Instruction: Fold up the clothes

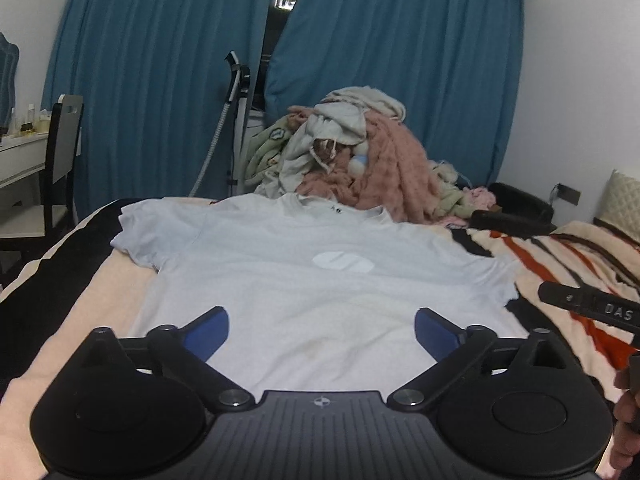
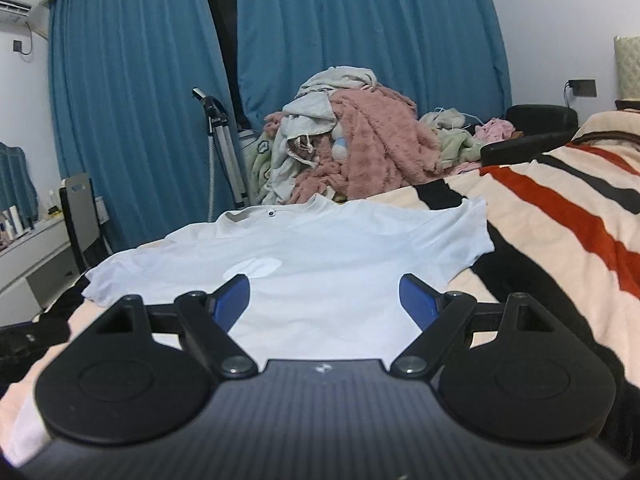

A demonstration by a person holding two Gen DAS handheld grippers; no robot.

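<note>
A pale grey-white T-shirt [image 1: 312, 280] lies spread flat on the bed, collar away from me, a white oval logo on its chest. It also shows in the right wrist view [image 2: 328, 264]. My left gripper [image 1: 322, 334] is open and empty, its blue pads wide apart over the shirt's lower hem. My right gripper [image 2: 324, 300] is open and empty too, hovering over the shirt's lower part. Part of the right gripper [image 1: 588, 306] shows at the right edge of the left wrist view.
A pile of clothes and a pink fluffy blanket [image 1: 360, 152] lies beyond the shirt's collar. A striped red, black and cream blanket [image 2: 560, 216] covers the bed to the right. A chair [image 1: 60, 152] and desk stand at the left, blue curtains [image 1: 160, 72] behind.
</note>
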